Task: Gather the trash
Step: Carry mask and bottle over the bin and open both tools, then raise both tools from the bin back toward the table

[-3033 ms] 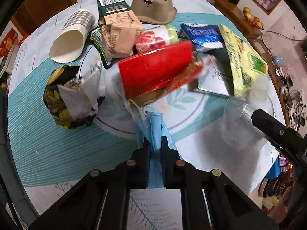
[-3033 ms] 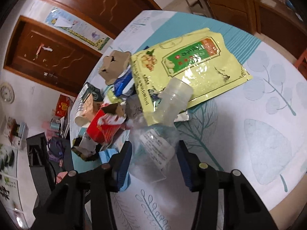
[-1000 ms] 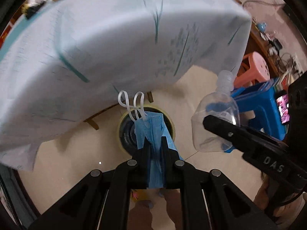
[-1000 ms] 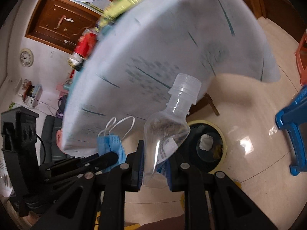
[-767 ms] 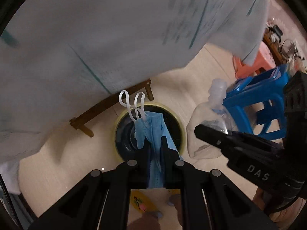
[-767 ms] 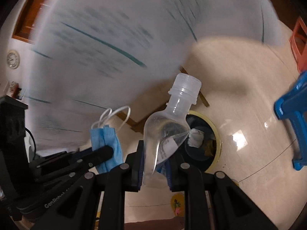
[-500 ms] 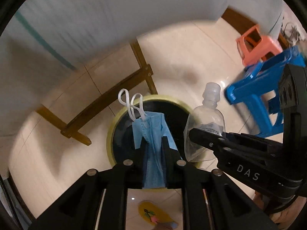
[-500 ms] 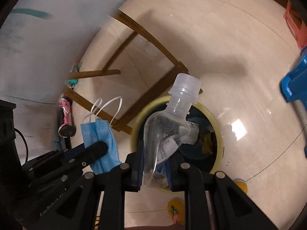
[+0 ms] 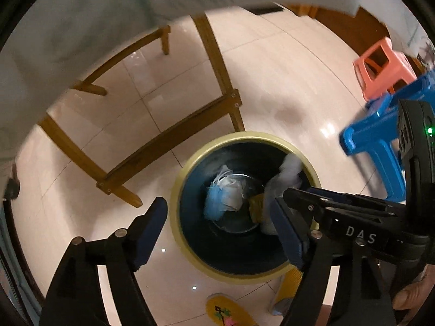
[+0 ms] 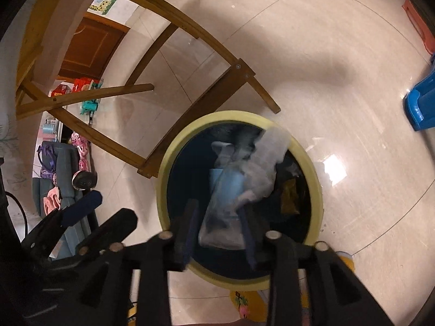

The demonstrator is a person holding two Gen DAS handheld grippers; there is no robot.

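With both tongs [image 9: 217,224] [image 10: 218,233] spread, bottle [image 10: 244,182], mask [image 9: 214,202] inside bin [image 9: 190,247].

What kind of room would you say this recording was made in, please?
Most likely a home dining area: a glossy tiled floor, wooden table legs under a hanging tablecloth, small plastic stools, and a yellow-rimmed waste bin below both open grippers.

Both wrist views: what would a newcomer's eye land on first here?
The round bin with its yellow rim and dark inside fills the middle of both views, standing on the pale tile floor beside wooden table legs. The blue face mask lies inside it, and the blurred clear plastic bottle shows over the opening between the spread fingers of the right gripper. The left gripper is open and empty above the bin.
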